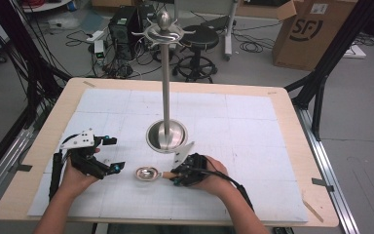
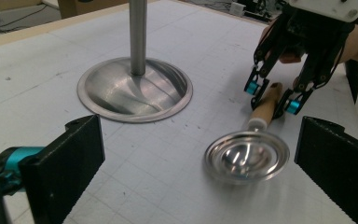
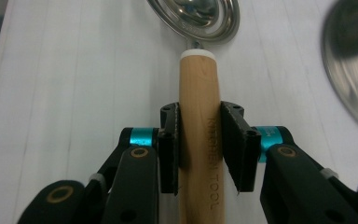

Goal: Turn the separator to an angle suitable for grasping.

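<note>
Grasp step: the right claw [image 3: 199, 149] is clamped on the ladle [image 1: 147, 173] handle; the left claw [image 2: 196, 163] is released. Next, lift toward the stand [image 1: 166, 87] hooks.

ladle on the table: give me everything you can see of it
The ladle lies flat on the white mat, bowl up, in front of the stand's round base and apart from it. Shiny round metal bowl, white collar, light wooden handle stamped KITCHEN TOOL. The right gripper is clamped on the handle.
</note>
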Available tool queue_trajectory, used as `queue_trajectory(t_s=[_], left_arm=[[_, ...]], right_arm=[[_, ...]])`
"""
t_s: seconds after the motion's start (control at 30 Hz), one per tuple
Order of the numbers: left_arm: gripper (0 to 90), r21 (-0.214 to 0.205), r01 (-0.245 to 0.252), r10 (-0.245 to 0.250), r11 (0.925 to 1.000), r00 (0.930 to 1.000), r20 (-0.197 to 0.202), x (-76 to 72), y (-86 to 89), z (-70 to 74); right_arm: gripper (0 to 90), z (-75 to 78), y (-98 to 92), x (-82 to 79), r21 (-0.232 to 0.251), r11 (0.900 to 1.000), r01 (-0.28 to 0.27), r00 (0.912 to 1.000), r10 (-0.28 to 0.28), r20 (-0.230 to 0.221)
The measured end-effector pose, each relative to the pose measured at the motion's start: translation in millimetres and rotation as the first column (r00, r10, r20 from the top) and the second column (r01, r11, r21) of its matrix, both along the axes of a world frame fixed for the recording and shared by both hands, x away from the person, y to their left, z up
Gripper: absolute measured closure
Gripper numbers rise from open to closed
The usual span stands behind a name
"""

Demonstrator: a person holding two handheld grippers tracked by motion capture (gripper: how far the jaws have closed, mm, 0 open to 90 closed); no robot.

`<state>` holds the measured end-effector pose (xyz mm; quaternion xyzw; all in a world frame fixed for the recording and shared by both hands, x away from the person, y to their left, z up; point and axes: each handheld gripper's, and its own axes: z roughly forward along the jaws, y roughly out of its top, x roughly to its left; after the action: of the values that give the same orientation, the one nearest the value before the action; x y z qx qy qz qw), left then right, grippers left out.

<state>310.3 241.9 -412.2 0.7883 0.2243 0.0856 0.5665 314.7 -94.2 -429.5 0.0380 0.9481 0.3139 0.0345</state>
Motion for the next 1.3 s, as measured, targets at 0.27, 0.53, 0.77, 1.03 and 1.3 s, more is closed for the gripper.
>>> queue_trajectory(t_s=[0.27, 0.53, 0.77, 1.03, 1.3], left_arm=[[2.1, -0.012, 0.001, -0.001, 0.9999, 1.0000, -0.008, 2.6, 0.5, -1.5], [2.1, -0.003, 0.001, -0.001, 1.0000, 1.0000, -0.009, 2.0, -0.5, -1.7], [2.1, 0.010, 0.004, -0.004, 0.9999, 0.9999, -0.009, 1.0, -1.0, -1.6], [2.1, 0.004, 0.008, -0.008, 1.0000, 0.9999, -0.012, 1.0, -1.0, -1.8], [2.1, -0.002, 0.002, -0.002, 1.0000, 0.9999, -0.012, 1.1, -1.2, -1.7]], right_arm=[[60.2, 3.5, 16.9, 2.1, 0.011, 0.9998, 0.014, 0.9997, -0.014, -0.022], [58.1, 5.8, -36.5, -8.9, 0.006, 0.9953, 0.096, 0.9946, -0.096, -0.039], [55.2, 3.6, -53.3, -8.9, 0.012, 0.9905, 0.137, 0.9891, -0.136, -0.056], [54.5, 4.6, -45.2, -10.5, 0.017, 0.9928, 0.119, 0.9922, -0.118, -0.041], [67.7, -0.4, -45.4, -9.5, -0.016, 0.9939, 0.109, 0.9925, -0.110, -0.054]])
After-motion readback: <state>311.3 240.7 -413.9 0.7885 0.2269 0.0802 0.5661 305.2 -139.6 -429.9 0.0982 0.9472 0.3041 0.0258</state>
